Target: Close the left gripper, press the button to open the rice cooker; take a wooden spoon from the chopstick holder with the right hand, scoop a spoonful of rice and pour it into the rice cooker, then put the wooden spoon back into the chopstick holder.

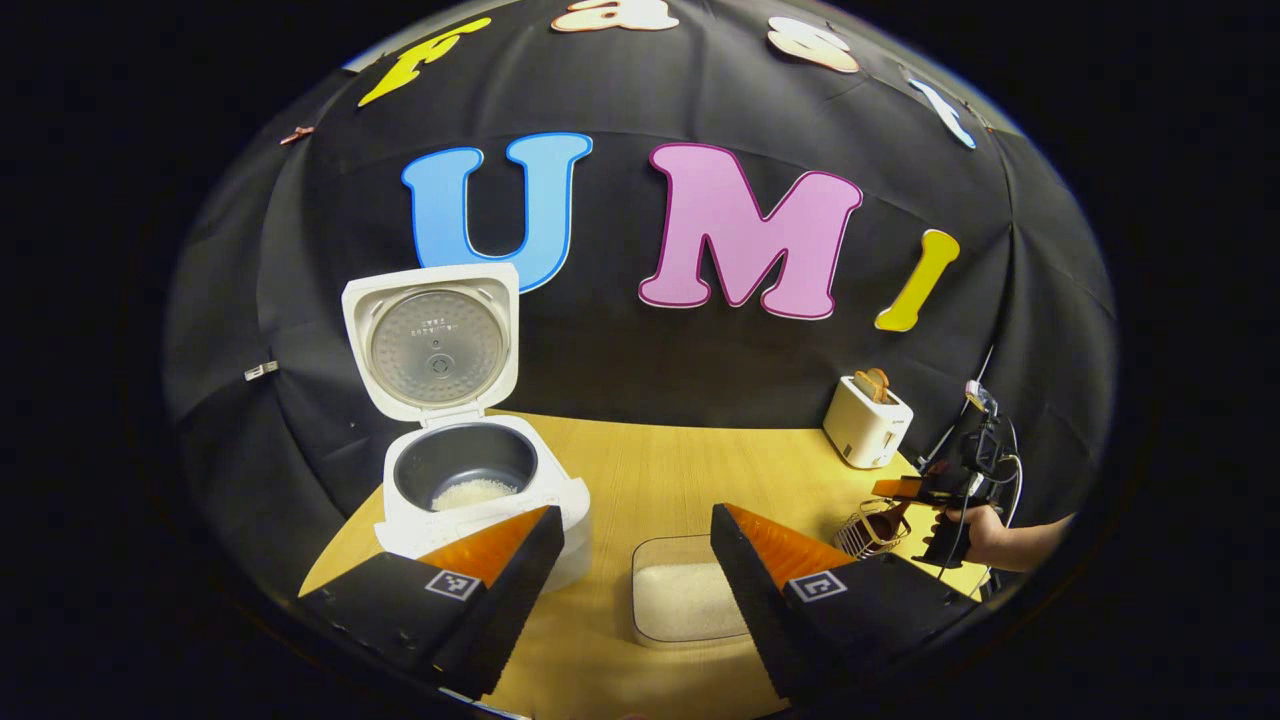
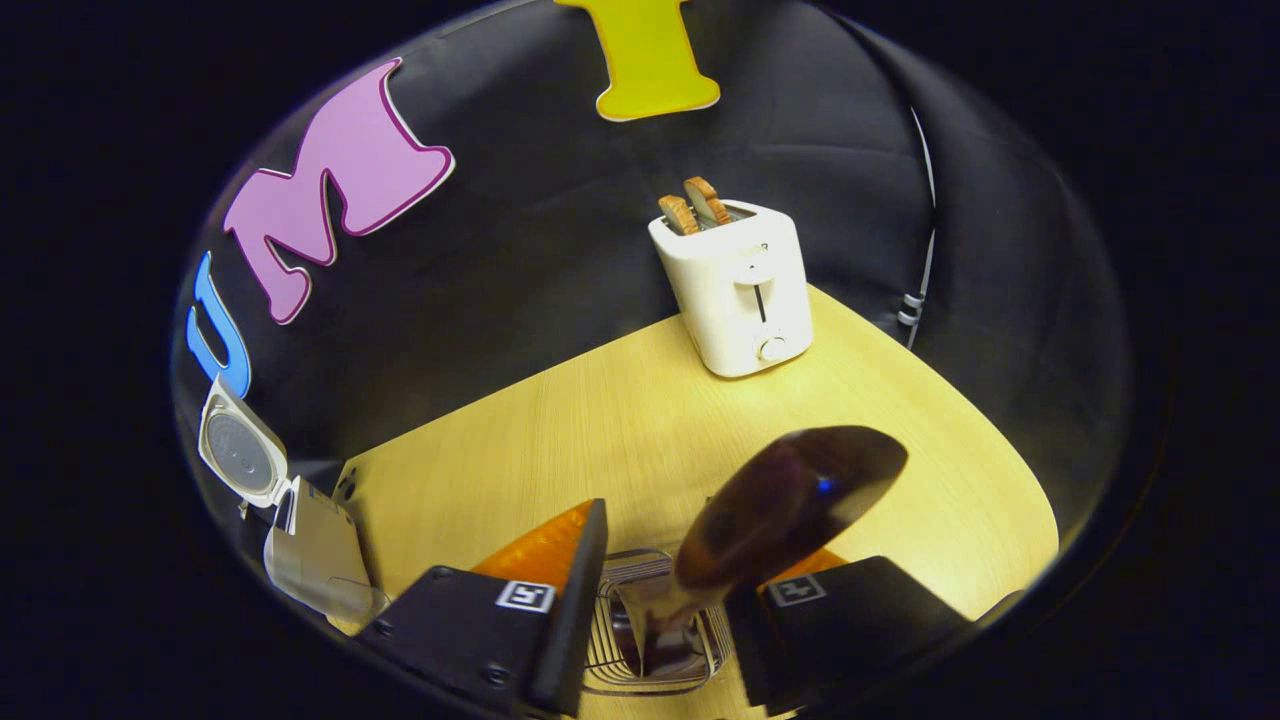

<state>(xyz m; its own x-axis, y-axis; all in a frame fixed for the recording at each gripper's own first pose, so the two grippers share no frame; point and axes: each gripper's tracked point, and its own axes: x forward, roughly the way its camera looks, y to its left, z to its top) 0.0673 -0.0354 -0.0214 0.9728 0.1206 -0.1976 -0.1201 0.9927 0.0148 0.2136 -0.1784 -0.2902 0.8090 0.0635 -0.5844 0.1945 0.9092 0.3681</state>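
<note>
The white rice cooker [image 1: 470, 500] stands open at the table's left, its lid [image 1: 435, 345] upright and a little rice in the dark inner pot [image 1: 465, 470]. My left gripper [image 1: 635, 520] is open above a clear box of rice [image 1: 685, 600], holding nothing. The dark wooden spoon [image 2: 790, 495] stands bowl-up in the wire chopstick holder [image 2: 610, 640], leaning to the right. My right gripper [image 2: 670, 535] is open around it, with a gap between the left finger and the handle. In the left gripper view a hand [image 1: 985, 535] holds the right gripper [image 1: 945, 480] over the holder [image 1: 868, 530].
A white toaster [image 2: 740, 290] with two slices of bread stands at the back right of the wooden table [image 2: 600, 430], also seen as the toaster [image 1: 865, 420] near the wall. The open rice cooker [image 2: 305, 545] sits at the far left of the right gripper view.
</note>
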